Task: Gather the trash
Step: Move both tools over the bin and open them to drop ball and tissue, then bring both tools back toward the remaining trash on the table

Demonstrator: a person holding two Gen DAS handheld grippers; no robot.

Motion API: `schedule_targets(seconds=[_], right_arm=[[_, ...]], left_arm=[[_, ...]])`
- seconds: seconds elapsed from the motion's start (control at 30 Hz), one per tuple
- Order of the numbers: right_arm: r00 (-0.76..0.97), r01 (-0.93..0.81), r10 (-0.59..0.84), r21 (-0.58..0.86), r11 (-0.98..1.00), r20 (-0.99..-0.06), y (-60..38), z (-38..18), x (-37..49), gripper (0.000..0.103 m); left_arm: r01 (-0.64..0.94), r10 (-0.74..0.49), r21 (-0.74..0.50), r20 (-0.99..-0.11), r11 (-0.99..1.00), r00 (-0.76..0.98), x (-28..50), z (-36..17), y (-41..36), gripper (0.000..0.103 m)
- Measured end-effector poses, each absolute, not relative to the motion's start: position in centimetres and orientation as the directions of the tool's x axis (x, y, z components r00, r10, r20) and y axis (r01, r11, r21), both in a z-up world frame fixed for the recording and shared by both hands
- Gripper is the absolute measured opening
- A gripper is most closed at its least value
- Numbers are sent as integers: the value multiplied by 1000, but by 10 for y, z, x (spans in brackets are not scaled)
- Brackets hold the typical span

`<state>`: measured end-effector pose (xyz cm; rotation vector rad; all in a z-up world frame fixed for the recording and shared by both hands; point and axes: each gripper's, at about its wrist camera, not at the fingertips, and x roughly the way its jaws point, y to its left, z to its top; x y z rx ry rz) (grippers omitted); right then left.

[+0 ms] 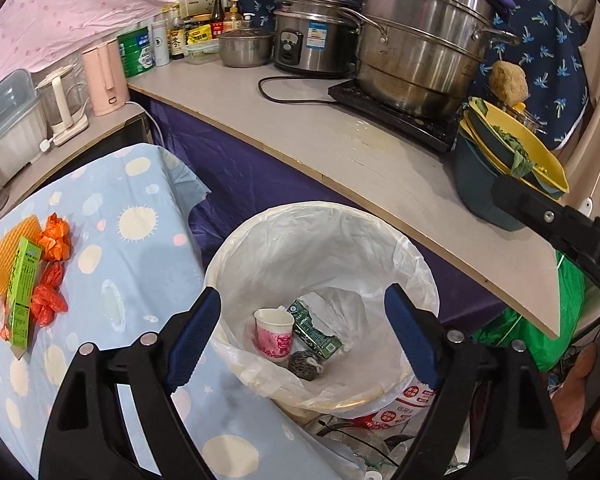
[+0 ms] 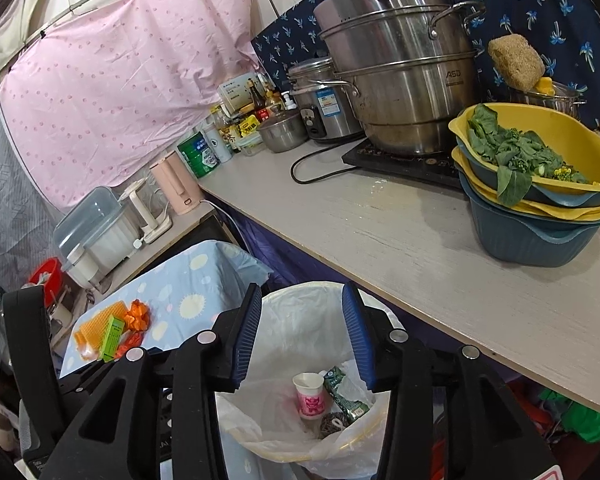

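Observation:
A trash bin (image 1: pixel 380 240) lined with a white bag stands beside the counter. At its bottom lie a pink-printed paper cup (image 1: pixel 274 334), a green carton (image 1: pixel 314 330) and a grey scouring ball (image 1: pixel 306 364). My left gripper (image 1: pixel 306 326) hangs open above the bin with nothing between its blue pads. In the right wrist view the bin (image 2: pixel 300 320) shows the same cup (image 2: pixel 310 396) and carton (image 2: pixel 346 398). My right gripper (image 2: pixel 302 338) is open over it and holds nothing. On the blue spotted cloth (image 1: pixel 140 248) lie a green box (image 1: pixel 22 292), orange wrappers (image 1: pixel 52 268) and an orange waffle-textured sheet (image 1: pixel 10 252).
A grey counter (image 1: pixel 360 148) carries a steel steamer pot (image 1: pixel 424 40), a rice cooker (image 1: pixel 312 36), stacked yellow and blue bowls (image 2: pixel 540 184) with greens, bottles and a pink kettle (image 1: pixel 104 76). A green bag (image 1: pixel 540 332) lies under the counter. A person's fingers (image 1: pixel 584 400) show at right.

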<state>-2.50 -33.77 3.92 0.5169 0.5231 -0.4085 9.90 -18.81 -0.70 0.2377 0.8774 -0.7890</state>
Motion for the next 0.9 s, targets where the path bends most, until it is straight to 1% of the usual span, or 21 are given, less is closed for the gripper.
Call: schedule_targets(seconds=[0.4,0.57,0.67,0.73,0.8,0.83,0.9], right_arm=[[804,467,-226,348,813,-551,-319,50,-21,43],[808,448,-209,343,826,-552,-304,54,-10,44],[811,427,-189,337,839,-554,-289,53,2,48],[812,410,-172,335,848,-558,-279,52,11,49],[812,392,-154,331,858,-563,-266,50,21,53],[812,383,-145,329,863,-565,-260,49,26,54],[811,362,-124,325,874,-571,-245,47,37,57]], left_arm=[[658,-529,-151,-734,738,426,108,11,-154,80],[614,-516,-167,-729,771,450,118,12,-128,80],[580,-493,-167,-735,797,466,124,9,-108,80],[556,-478,-169,-739,814,475,130,5,-92,80],[526,-457,-170,-747,833,483,136,1,-75,82],[506,-446,-174,-751,845,486,140,-2,-65,87],[465,-428,-185,-754,866,498,146,-5,-45,89]])
